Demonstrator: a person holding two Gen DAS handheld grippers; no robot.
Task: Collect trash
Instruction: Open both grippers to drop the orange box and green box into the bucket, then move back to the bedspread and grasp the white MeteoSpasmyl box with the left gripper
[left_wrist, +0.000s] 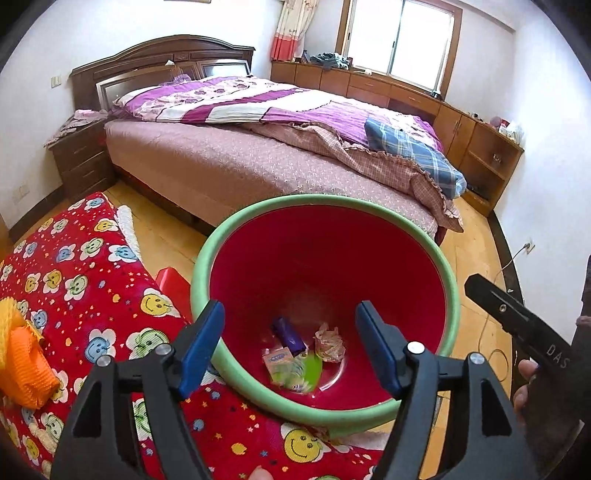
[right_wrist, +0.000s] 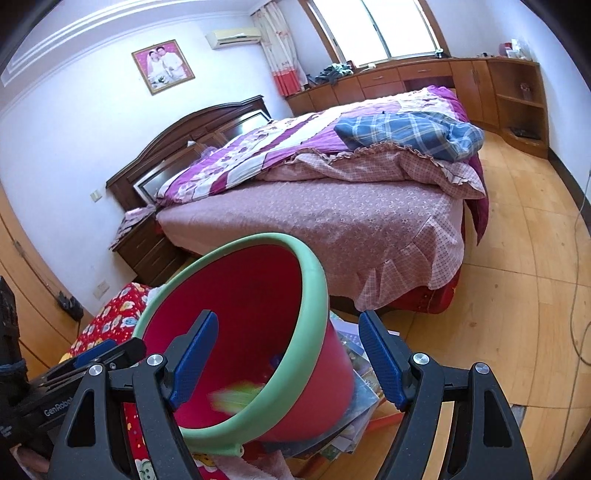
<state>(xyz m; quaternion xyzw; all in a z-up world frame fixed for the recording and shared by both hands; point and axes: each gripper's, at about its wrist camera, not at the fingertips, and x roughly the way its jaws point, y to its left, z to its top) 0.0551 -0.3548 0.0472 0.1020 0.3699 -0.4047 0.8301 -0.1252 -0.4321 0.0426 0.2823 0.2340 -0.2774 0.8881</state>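
Both claws, left claw (left_wrist: 290, 345) and right claw (right_wrist: 288, 360), are spread wide and hold nothing. The bucket (left_wrist: 448, 275) beside the red quilt (left_wrist: 92, 266) already contains wrappers (left_wrist: 291, 363) and crumpled paper (left_wrist: 329, 342); no further trash is visible.

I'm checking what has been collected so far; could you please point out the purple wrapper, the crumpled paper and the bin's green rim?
purple wrapper (left_wrist: 289, 334), left wrist view, its middle.
crumpled paper (left_wrist: 329, 344), left wrist view, centre of wad.
green rim (left_wrist: 321, 201), left wrist view, far edge.

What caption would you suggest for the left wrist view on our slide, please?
Open left gripper above a red plastic bucket with a green rim holding a crumpled paper wad, purple wrapper and small carton.
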